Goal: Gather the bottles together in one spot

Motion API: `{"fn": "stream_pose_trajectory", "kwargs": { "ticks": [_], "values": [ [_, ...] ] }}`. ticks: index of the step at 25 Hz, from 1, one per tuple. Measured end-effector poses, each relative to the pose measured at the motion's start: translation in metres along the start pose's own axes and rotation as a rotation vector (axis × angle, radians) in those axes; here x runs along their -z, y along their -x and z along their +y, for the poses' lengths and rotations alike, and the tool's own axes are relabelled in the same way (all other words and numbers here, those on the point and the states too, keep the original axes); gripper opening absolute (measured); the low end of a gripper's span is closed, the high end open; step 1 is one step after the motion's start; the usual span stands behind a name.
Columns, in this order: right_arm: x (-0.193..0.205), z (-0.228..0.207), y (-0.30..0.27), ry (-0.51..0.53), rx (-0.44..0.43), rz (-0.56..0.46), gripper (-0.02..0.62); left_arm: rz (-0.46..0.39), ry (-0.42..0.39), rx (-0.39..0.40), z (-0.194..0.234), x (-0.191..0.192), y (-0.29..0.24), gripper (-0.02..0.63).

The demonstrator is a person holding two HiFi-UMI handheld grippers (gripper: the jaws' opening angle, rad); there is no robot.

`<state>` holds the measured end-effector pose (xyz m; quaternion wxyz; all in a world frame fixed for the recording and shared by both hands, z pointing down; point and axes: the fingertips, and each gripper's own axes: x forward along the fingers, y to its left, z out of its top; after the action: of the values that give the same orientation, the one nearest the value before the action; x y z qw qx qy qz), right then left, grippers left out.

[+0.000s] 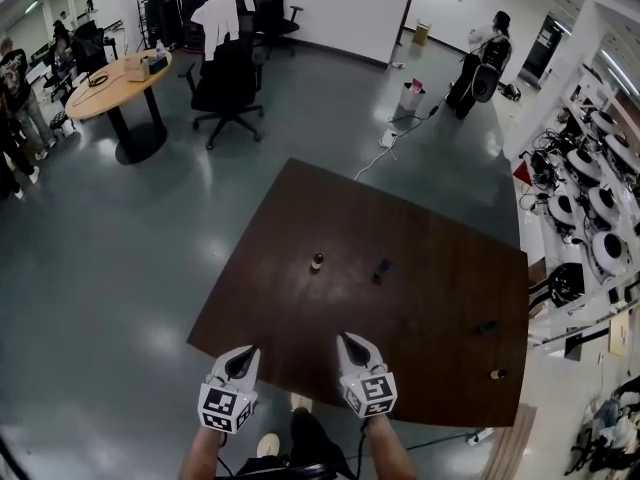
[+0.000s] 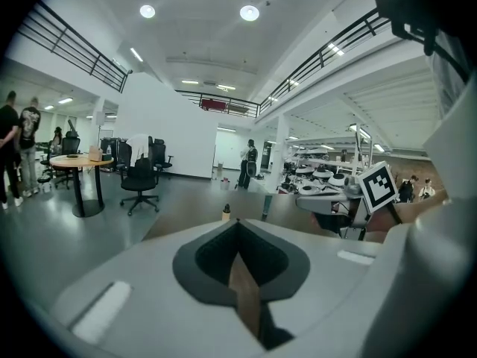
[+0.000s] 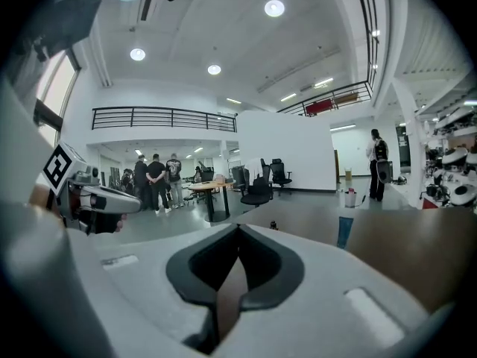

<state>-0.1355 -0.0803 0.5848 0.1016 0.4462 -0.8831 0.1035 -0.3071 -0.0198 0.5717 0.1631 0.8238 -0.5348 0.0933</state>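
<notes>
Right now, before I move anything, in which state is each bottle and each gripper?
left gripper: fingers shut, empty.
right gripper: fingers shut, empty.
small tan bottle: upright, dark cap on.
teal bottle: upright, near the small tan bottle, not touching.
dark bottle: seems to lie on its side, far from those two.
tan-capped bottle: seems lying too, apart.

Dark brown table [image 1: 420,298] — grey floor [image 1: 120,268] — black-and-white square markers [image 1: 222,405] on white left gripper [image 1: 248,351]
</notes>
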Motion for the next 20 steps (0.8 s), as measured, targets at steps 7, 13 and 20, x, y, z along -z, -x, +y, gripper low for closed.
{"fn": "stream_pose_trajectory", "kwargs": {
  "ticks": [7,13,20],
  "values": [
    [-0.001,-0.023,-0.045,0.012,-0.029,0.000,0.002,0.032,0.029,-0.017,0.010,0.005,-0.025,0.000],
    [-0.007,-0.044,-0.097,0.025,-0.054,0.012,0.101,0.044,0.039,-0.036,0.018,0.003,-0.037,0.000],
    [0.013,-0.062,-0.152,0.041,-0.047,0.074,0.114,0.063,0.048,-0.040,0.020,0.008,-0.040,0.000]
  ]
}}
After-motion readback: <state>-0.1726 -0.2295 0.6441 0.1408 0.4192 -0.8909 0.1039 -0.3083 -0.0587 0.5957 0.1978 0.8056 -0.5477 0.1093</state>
